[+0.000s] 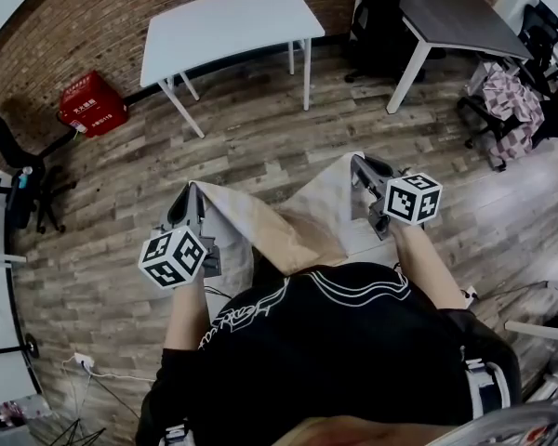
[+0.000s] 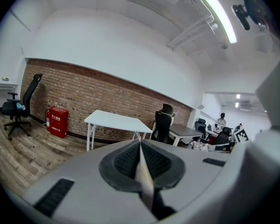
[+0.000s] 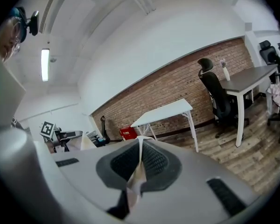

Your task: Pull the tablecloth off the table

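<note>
A beige tablecloth hangs between my two grippers above the wooden floor, sagging in the middle in front of the person's black shirt. My left gripper is shut on one corner of it, and a thin strip of the cloth shows clamped between the black pads. On the other side, my right gripper is shut on the opposite corner, with the cloth edge pinched in its pads. A bare white table stands by the brick wall.
A red box sits by the brick wall at the left. A dark desk with black office chairs stands at the back right. Another black chair is at the left edge. Cables lie on the floor.
</note>
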Demonstrator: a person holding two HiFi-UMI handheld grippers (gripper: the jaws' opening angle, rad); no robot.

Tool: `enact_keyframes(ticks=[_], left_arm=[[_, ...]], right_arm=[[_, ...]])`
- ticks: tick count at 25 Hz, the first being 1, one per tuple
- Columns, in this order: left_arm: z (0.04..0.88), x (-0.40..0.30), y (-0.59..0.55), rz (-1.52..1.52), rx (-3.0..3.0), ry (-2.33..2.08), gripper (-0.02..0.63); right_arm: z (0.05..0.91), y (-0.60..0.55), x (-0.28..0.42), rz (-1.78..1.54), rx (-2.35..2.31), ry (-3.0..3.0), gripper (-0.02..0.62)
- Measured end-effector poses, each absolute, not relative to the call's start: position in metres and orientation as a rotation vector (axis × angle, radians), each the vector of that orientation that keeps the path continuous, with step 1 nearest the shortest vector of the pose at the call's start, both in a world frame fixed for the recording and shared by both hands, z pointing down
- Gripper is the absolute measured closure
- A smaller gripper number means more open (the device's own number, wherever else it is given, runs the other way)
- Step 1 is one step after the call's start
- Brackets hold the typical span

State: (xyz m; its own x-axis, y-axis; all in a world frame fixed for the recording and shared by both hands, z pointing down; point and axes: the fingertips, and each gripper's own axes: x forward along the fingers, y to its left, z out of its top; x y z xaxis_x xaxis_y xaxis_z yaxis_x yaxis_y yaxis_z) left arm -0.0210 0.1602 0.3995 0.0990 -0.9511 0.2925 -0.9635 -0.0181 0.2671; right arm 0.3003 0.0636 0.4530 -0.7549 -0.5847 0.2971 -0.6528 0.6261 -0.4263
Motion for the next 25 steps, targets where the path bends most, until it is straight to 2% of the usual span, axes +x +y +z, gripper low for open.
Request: enact_keyframes(ticks=[25], left_arm=[[0.376,-0.011,0.157,0.015,2.075,-1.833,0.600]], right_arm=[[0.429,0.057,0.306,0.727,1.055,-2.747,0.598]])
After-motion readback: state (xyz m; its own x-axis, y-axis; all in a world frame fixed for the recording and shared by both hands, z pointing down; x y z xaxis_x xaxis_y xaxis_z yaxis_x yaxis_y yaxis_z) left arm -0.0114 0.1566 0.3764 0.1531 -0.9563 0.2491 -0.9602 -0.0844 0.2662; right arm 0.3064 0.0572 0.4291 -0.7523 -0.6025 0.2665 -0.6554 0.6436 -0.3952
